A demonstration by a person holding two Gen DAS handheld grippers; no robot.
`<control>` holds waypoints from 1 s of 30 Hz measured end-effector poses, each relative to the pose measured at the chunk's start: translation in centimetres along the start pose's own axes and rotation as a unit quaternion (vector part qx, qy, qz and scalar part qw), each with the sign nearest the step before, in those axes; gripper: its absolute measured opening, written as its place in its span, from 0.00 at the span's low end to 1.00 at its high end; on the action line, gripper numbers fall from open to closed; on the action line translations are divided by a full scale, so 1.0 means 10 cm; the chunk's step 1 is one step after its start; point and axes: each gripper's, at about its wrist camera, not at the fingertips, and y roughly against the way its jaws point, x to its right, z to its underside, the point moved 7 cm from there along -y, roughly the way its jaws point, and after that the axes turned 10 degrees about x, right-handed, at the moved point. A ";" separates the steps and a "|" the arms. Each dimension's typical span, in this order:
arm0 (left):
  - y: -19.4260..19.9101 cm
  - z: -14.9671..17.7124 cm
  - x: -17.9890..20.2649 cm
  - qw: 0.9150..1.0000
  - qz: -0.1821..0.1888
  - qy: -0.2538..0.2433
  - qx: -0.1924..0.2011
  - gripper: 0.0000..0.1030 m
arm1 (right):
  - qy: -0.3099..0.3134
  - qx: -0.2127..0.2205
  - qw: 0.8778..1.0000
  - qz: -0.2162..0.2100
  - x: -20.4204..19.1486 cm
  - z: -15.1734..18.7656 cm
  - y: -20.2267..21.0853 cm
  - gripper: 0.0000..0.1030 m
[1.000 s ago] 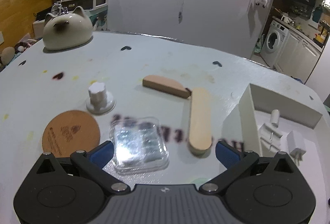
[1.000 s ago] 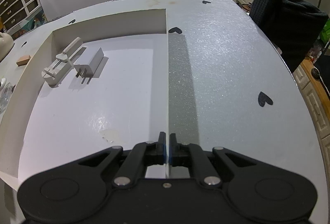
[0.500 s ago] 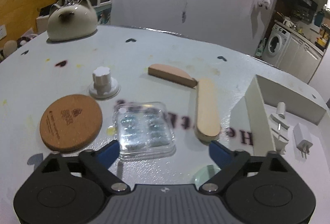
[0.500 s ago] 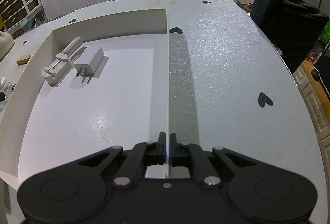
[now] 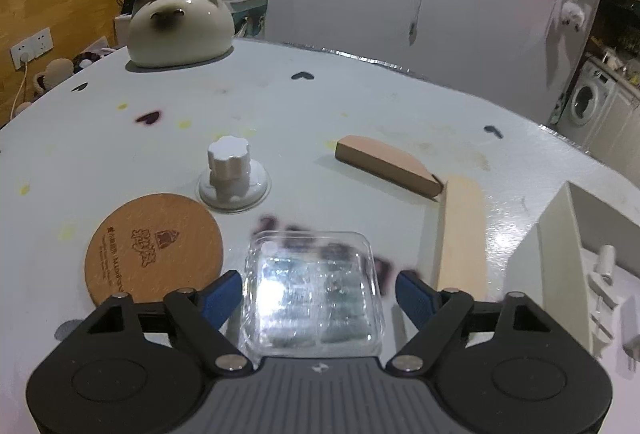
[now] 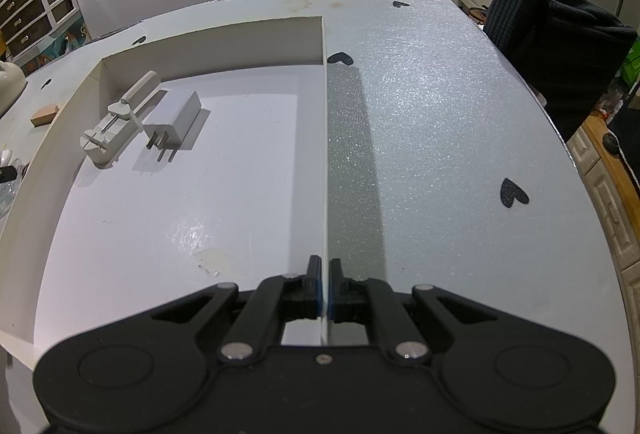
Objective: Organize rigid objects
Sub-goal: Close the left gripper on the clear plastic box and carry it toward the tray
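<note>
A clear plastic blister case [image 5: 312, 310] lies on the white table between the blue pads of my left gripper [image 5: 318, 296]. The jaws are closing, with small gaps still showing at both sides of the case. Around it lie a round cork coaster [image 5: 154, 248], a white knob on a suction base [image 5: 232, 174], a half-round wooden block [image 5: 386, 166] and a long wooden slat [image 5: 460, 234]. My right gripper [image 6: 325, 288] is shut on the thin right wall of the white tray [image 6: 212, 38]. In the tray lie a white plug adapter [image 6: 176, 118] and a white hand tool [image 6: 116, 122].
A cat-shaped ceramic pot [image 5: 182, 30] stands at the table's far left. The tray's left wall [image 5: 556, 246] rises just right of the slat. A dark garment [image 6: 560, 46] hangs off the table's right edge. Black heart marks dot the tabletop.
My left gripper has come forward and down over the clear case, and its jaws have narrowed around it. The right gripper and the tray have not moved.
</note>
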 end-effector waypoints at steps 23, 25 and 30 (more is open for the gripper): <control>0.53 -0.18 0.12 0.998 0.052 0.038 0.005 0.71 | -0.001 0.003 1.000 0.000 -0.01 0.00 0.00 0.03; 0.63 -0.23 0.23 0.997 0.073 0.036 0.009 0.71 | -0.001 0.003 1.000 0.000 -0.01 0.00 0.00 0.03; 0.83 -0.33 0.69 0.990 0.141 0.012 0.012 0.71 | -0.001 0.003 1.000 0.001 -0.01 0.00 0.00 0.03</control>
